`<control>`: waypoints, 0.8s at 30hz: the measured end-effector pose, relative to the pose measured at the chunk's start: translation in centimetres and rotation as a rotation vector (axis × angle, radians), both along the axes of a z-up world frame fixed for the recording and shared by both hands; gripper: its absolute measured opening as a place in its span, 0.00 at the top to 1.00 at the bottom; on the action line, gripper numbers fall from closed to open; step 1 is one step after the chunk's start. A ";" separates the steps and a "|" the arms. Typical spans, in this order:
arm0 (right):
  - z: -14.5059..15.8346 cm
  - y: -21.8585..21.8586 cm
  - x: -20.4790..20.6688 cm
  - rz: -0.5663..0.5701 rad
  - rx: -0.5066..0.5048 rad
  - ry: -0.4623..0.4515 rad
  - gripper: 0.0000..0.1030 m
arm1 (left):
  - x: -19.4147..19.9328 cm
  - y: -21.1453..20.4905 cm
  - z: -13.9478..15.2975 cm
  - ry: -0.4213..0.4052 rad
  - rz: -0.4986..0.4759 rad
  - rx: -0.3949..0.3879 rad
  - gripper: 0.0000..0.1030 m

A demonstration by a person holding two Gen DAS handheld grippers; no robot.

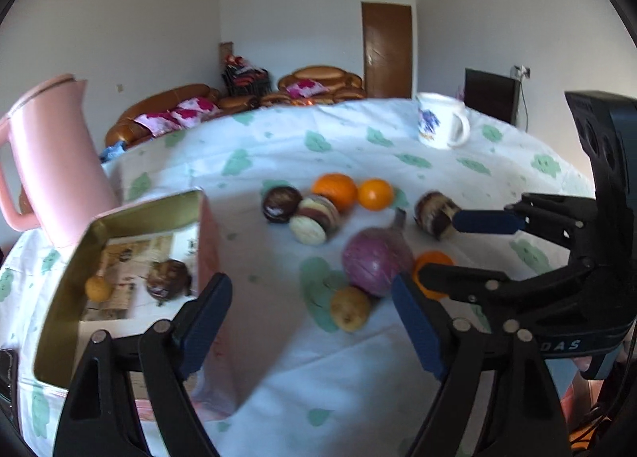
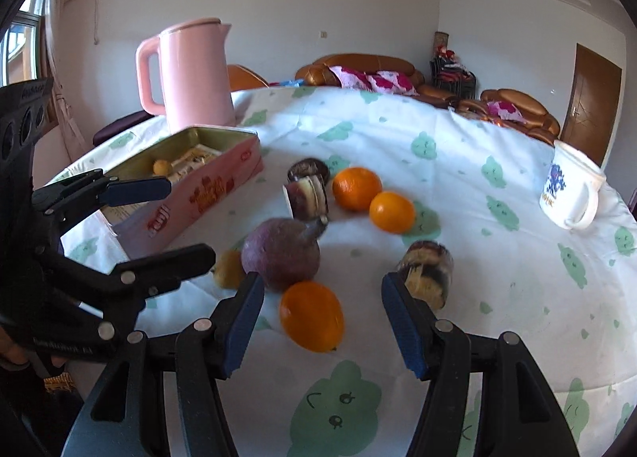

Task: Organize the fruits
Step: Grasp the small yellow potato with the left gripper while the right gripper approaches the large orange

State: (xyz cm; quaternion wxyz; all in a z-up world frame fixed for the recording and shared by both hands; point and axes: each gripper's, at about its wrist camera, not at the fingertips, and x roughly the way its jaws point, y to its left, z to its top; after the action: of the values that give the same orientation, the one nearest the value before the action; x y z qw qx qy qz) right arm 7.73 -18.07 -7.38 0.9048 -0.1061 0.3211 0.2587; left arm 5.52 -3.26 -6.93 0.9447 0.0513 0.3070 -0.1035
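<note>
on the table's cloud-print cloth (image 2: pixel 458 194) lies a loose heap of fruit: a purple fruit (image 2: pixel 280 253), three oranges, the nearest orange (image 2: pixel 311 315) and a small yellow one (image 2: pixel 228 269) touching or just beside it. left gripper (image 1: pixel 310 321) hangs wide open over bare cloth beside the open tin (image 1: pixel 59 297), gripping nothing. right gripper (image 2: pixel 322 321) gapes halfway, its pads astride the nearest orange without pressing it; a brown striped fruit (image 2: pixel 428 271) sits at its right finger.

The right tool (image 2: pixel 322 321) hangs open over an orange (image 2: pixel 311 316) on the tabletop (image 2: pixel 497 277), a purple fruit (image 2: pixel 280 253) just behind.
</note>
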 end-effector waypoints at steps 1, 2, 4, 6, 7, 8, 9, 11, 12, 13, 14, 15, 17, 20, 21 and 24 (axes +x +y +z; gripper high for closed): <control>-0.3 -0.1 0.1 -0.003 -0.003 0.008 0.39 | 0.1 -0.1 -0.2 0.013 -0.007 -0.002 0.22; -0.6 -0.2 0.3 -0.001 0.003 0.022 0.40 | 0.3 -0.2 -0.3 0.026 -0.015 -0.004 0.25; -0.9 -0.4 0.5 0.006 0.022 0.051 0.46 | 0.3 -0.4 -0.4 0.036 -0.031 -0.009 0.29; -0.9 -0.5 0.6 0.007 0.031 0.060 0.48 | 0.5 -0.9 -0.7 0.061 -0.056 -0.001 0.32; -1.0 -0.4 0.6 0.009 0.030 0.064 0.49 | 0.6 -1.0 -0.8 0.073 -0.068 -0.001 0.35; -1.1 -0.3 0.7 0.014 0.025 0.071 0.50 | 0.6 -1.1 -0.9 0.080 -0.075 0.001 0.39; -1.2 -0.2 0.7 0.017 0.022 0.075 0.51 | 0.6 -1.3 -1.0 0.090 -0.081 0.006 0.41; -1.3 -0.1 0.8 0.022 0.014 0.085 0.54 | 0.6 -1.7 -1.2 0.097 -0.093 0.022 0.45; -1.4 0.0 0.8 0.026 0.011 0.093 0.55 | 0.7 -1.8 -1.3 0.112 -0.104 0.023 0.47; -1.4 0.0 0.8 0.027 0.011 0.095 0.55 | 0.8 -1.9 -1.4 0.121 -0.106 0.020 0.53; -1.5 0.0 0.8 0.028 0.011 0.097 0.56 | 0.9 -1.8 -1.5 0.125 -0.108 0.018 0.57; -1.5 0.1 0.8 0.031 0.012 0.099 0.57 | 0.9 -1.8 -1.5 0.126 -0.113 0.016 0.58; -1.5 0.0 0.8 0.028 0.019 0.102 0.57 | 1.0 -2.0 -1.7 0.139 -0.127 0.023 0.59; -1.7 0.1 1.1 0.032 0.009 0.126 0.57 | 1.6 -2.0 -2.0 0.172 -0.131 0.010 0.59; -1.8 0.2 1.3 0.032 0.009 0.134 0.57 | 1.8 -1.9 -2.1 0.188 -0.132 0.002 0.59; -1.8 0.2 1.1 0.032 0.007 0.126 0.60 | 2.5 -1.3 -2.4 0.223 -0.120 -0.038 0.66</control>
State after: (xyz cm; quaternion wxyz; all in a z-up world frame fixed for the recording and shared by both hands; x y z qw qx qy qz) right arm 8.87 -17.83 -9.16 0.8788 -0.0916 0.3749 0.2806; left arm 8.02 -4.54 -9.29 0.8975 0.0400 0.4046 -0.1708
